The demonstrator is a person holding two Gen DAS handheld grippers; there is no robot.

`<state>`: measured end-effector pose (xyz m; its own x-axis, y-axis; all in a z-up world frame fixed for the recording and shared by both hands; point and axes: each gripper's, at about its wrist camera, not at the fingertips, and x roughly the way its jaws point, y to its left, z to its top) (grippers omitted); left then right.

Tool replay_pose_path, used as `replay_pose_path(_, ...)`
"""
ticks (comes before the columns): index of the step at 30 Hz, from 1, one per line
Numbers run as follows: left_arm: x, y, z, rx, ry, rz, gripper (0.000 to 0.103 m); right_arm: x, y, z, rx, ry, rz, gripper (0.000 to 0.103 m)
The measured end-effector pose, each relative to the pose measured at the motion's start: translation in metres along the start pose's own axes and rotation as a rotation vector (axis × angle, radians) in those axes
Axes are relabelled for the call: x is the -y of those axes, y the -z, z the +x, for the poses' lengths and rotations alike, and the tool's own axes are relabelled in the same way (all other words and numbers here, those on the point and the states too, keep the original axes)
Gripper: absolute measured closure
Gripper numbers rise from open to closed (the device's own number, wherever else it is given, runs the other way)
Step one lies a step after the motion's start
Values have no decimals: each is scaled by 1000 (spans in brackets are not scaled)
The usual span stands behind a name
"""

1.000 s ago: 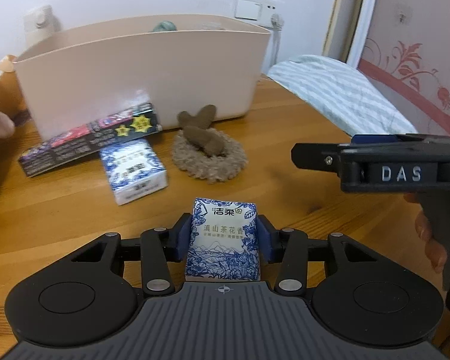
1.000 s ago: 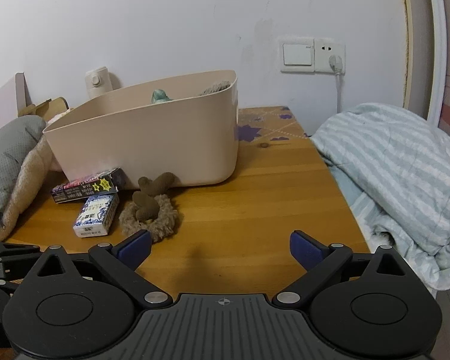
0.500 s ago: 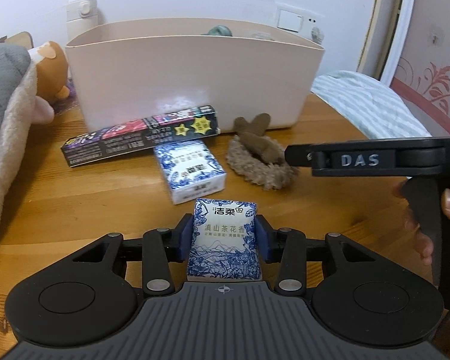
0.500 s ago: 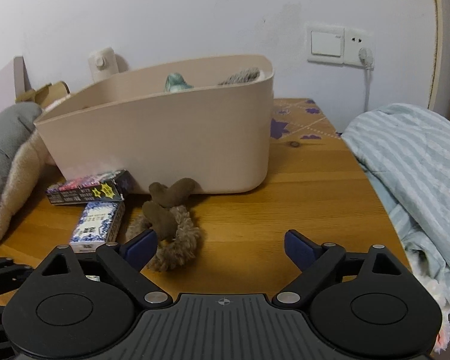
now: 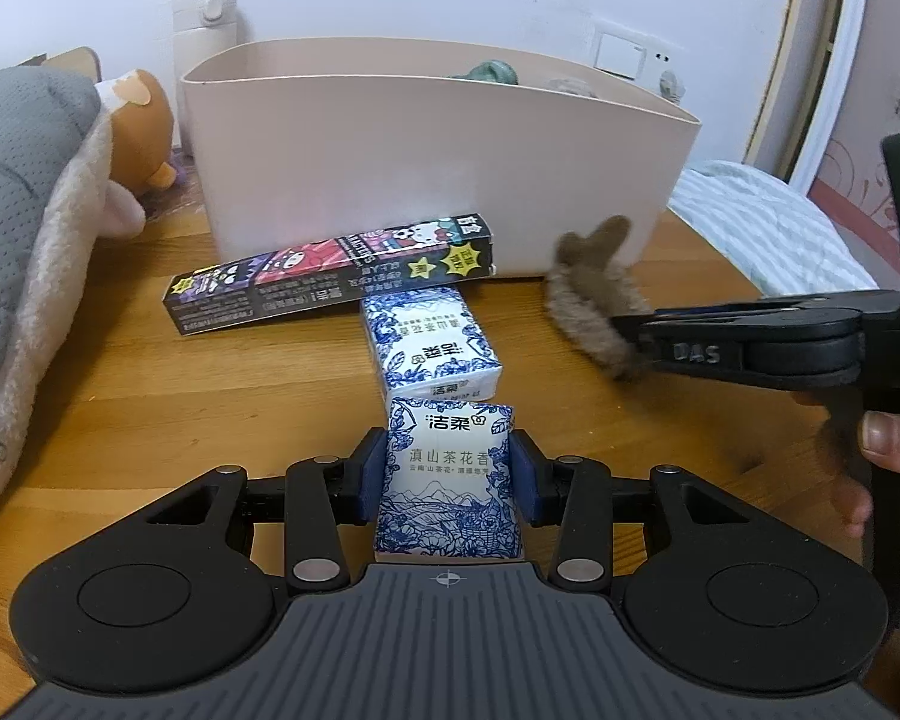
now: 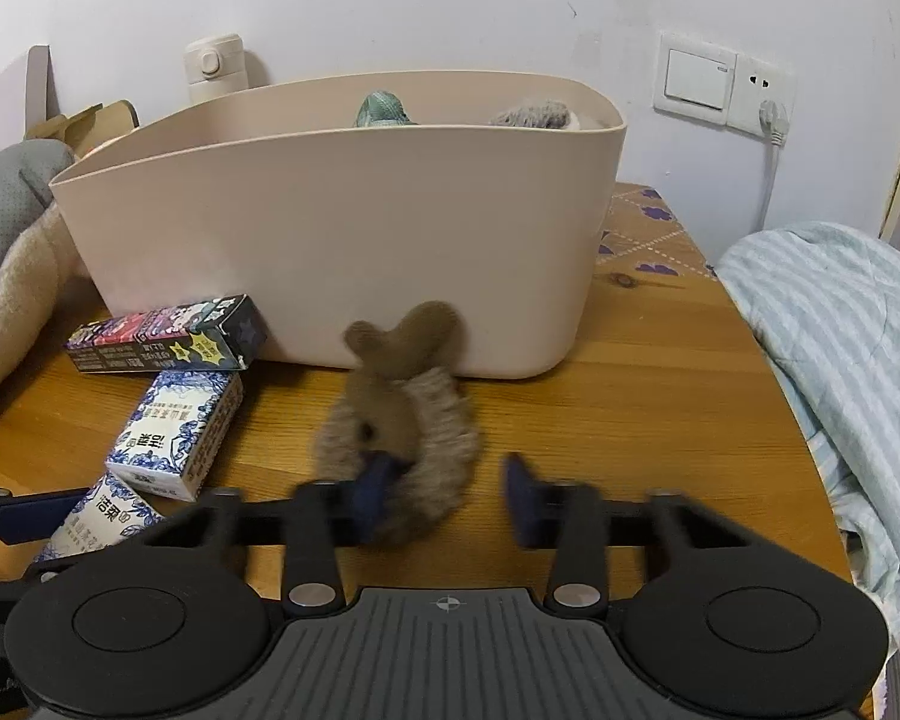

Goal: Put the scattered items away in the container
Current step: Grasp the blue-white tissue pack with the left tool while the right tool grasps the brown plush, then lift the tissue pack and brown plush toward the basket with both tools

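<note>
The furry brown toy (image 6: 399, 420) lies on the table (image 6: 660, 420) against the container (image 6: 342, 228); soft, light, best pinched at its rim. The right gripper (image 6: 450, 495) is closing around it, contact blurred. The left gripper (image 5: 449, 477) clamps a tissue pack (image 5: 447, 480).

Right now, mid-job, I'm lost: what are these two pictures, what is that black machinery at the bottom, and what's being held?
There is no robot arm: a person holds a two-finger tool in each hand, each with a fisheye camera looking along its jaws. One picture is from the left gripper, clamped on a blue-and-white tissue pack. The other is from the right gripper, whose jaws are closing around a brown fluffy plush toy, not yet pinching it. On the wooden table lie a second blue-and-white tissue pack and a long dark cartoon-printed box, before the beige plastic tub.
</note>
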<state>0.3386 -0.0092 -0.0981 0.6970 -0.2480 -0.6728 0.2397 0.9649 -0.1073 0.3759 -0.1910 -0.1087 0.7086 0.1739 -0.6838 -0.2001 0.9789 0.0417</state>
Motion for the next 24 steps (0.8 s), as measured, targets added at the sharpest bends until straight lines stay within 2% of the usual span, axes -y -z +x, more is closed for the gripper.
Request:
replay_pose_path(3, -2, 0, -1, -1, -2, -11, 60, 2, 2, -3, -1, -8, 10, 92)
replay_pose_path(6, -3, 1, -3, 0, -1, -16, 60, 7, 4, -5, 3, -21, 30, 94)
replay_pose_path(14, -6, -1, -12, 23, 6, -26, 60, 10, 11, -19, 23, -34, 46, 95)
replay_pose_path(24, -7, -4, -24, 52, 13, -37, 60, 17, 11, -51, 100, -46, 67, 96)
